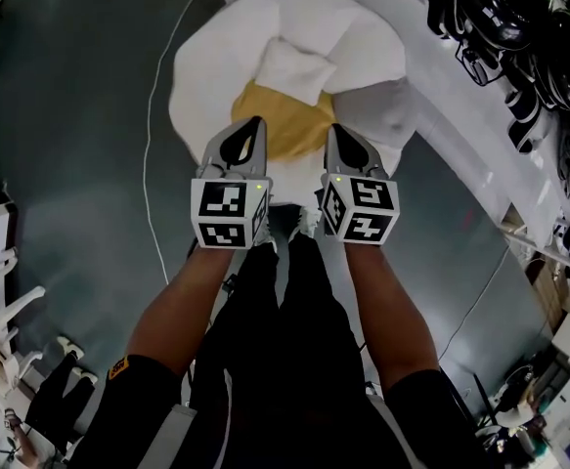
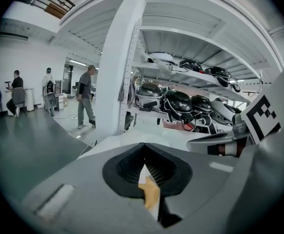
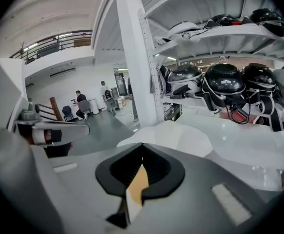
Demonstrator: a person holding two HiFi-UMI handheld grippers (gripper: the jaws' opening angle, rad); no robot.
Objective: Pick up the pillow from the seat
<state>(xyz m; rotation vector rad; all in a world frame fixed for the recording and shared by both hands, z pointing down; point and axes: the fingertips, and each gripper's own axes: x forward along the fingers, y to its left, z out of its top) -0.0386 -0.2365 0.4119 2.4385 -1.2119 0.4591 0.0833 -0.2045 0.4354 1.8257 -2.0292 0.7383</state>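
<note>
Left gripper and right gripper are clamping their jaws on the near edge of the mustard-yellow fabric pillow, its long axis lying crosswise over the white padded seat.

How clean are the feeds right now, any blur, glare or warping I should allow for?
Head view: sharp and evenly lit, the seat bright but not blown out, lower edge dark. Left gripper view: heavy fisheye, black corners, the post bowed, its own jaws soft. Right gripper view: same warping, small highlights on the helmets.
</note>
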